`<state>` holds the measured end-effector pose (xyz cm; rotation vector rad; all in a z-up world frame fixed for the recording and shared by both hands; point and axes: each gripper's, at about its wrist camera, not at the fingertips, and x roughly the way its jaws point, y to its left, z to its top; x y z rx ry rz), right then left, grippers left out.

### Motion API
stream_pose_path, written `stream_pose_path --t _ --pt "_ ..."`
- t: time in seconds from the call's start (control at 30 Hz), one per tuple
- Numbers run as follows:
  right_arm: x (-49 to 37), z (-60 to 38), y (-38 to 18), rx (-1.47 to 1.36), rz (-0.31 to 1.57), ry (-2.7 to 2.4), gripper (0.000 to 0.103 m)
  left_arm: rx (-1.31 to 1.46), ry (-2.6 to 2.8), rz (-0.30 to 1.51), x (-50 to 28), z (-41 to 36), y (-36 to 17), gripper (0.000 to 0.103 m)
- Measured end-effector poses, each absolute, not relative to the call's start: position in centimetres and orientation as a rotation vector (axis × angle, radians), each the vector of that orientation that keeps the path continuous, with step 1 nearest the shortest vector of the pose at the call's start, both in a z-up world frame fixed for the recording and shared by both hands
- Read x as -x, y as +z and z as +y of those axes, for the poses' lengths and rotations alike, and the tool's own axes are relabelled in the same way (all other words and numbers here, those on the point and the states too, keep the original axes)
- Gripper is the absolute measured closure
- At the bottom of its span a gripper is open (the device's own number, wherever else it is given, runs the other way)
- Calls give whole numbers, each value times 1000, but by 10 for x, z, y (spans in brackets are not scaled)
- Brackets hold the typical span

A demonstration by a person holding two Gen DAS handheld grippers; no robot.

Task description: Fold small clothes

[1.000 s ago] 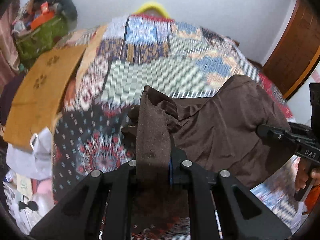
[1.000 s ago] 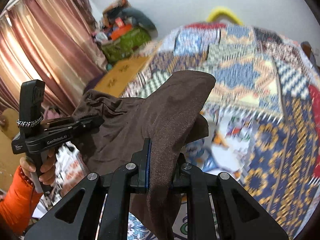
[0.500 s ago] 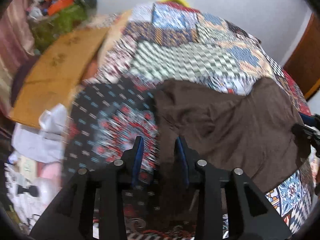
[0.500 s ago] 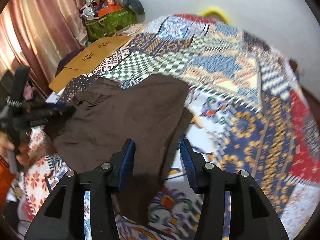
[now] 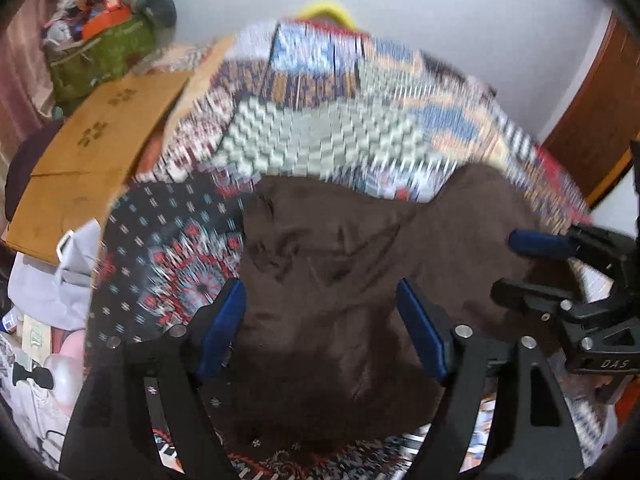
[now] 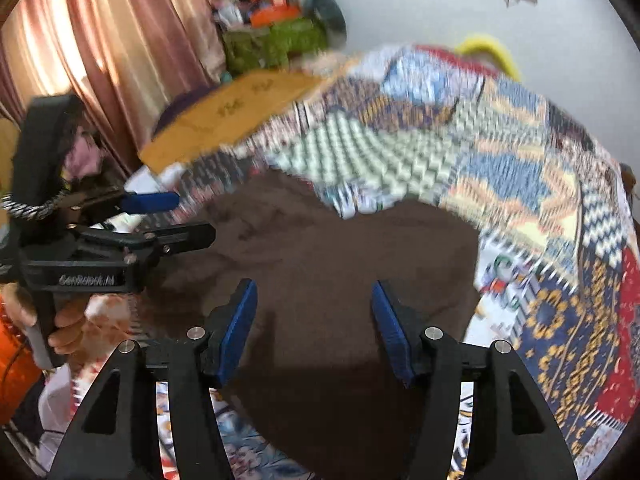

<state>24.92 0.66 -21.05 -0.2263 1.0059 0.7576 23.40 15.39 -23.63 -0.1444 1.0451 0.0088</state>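
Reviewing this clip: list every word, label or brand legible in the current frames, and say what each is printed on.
"DAS": on the body of the right gripper, seen from the left wrist view.
Embossed brand on the left gripper: motion-blurred, starts like "GenRobot" but not surely readable.
Dark printed marks on the cardboard sheet: symbols, too blurred to read.
Patchwork quilt and brown garment: no text.

Both tongs, left (image 5: pixel 320 320) and right (image 6: pixel 312 320), have released the brown garment (image 5: pixel 360 280) (now lying flat)

patchwork quilt (image 5: pixel 328 148) on bed | cardboard sheet (image 5: pixel 92 152) at its edge | green bag (image 6: pixel 276 46) | pink curtain (image 6: pixel 108 52)
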Motion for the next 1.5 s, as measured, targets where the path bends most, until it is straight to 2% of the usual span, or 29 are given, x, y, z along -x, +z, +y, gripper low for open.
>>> stream_pose_path --t 0.17,0.37,0.53,0.97,1.1,1.27,1.3,1.37,1.43,1.5 --pt "-247 -6 -207 235 987 752 47 178 45 1119 -233 172 -265 26" --pt "-240 -34 -196 253 953 667 47 192 115 1065 -215 197 -248 26" --pt "-223 -53 -161 186 858 656 47 212 106 958 -194 196 -202 26" --pt "-135 -76 -31 34 448 714 47 107 41 510 -96 128 -33 26" --pt "-99 -78 -11 24 346 722 47 79 41 406 -61 108 -8 26" --pt "-73 -75 -12 23 315 703 47 39 67 311 -20 84 4 26" --pt "-68 -73 -14 30 317 687 45 44 65 303 -13 81 4 26" --pt "-64 -74 -18 25 322 671 32 45 62 301 -5 78 4 22" --pt "-60 -75 -21 27 324 652 18 32 89 292 2 74 2 15" --pt "-57 -75 -23 32 329 635 12 7 116 281 9 71 0 6"
